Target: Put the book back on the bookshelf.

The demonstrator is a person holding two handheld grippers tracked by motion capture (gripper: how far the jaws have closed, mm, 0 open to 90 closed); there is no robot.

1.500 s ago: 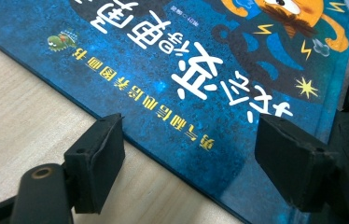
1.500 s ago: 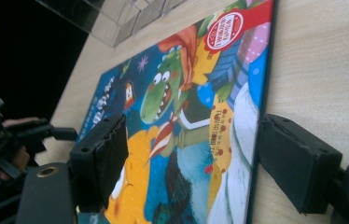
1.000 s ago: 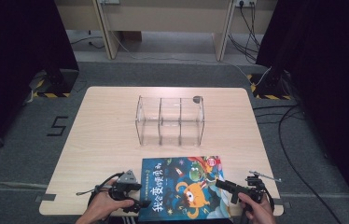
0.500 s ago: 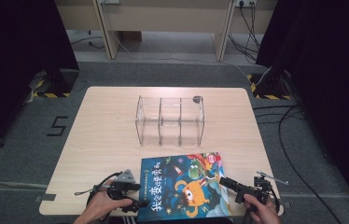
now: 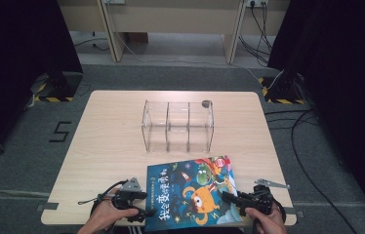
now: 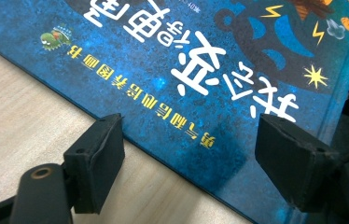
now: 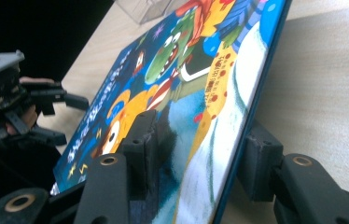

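Observation:
A picture book (image 5: 190, 195) with a blue cartoon cover lies flat near the table's front edge. My left gripper (image 5: 144, 204) is at its left edge. In the left gripper view the jaws (image 6: 189, 140) stand open, one over the wood and one past the book's (image 6: 200, 60) corner, with the cover's edge between them. My right gripper (image 5: 227, 201) is at the book's right edge. Its jaws (image 7: 200, 130) have just been closing with the book (image 7: 182, 70) between them, one pad over the cover and one under the edge. I see no firm press.
A clear three-compartment acrylic rack (image 5: 178, 126) stands upright mid-table behind the book, with a small dark knob (image 5: 206, 103) on its top right corner. The wooden table (image 5: 107, 146) ends just before the hands. The left gripper (image 7: 67, 119) shows at the far left of the right gripper view.
The right gripper's jaws have drawn closer together about the book's right edge. The left gripper and the book have kept their places.

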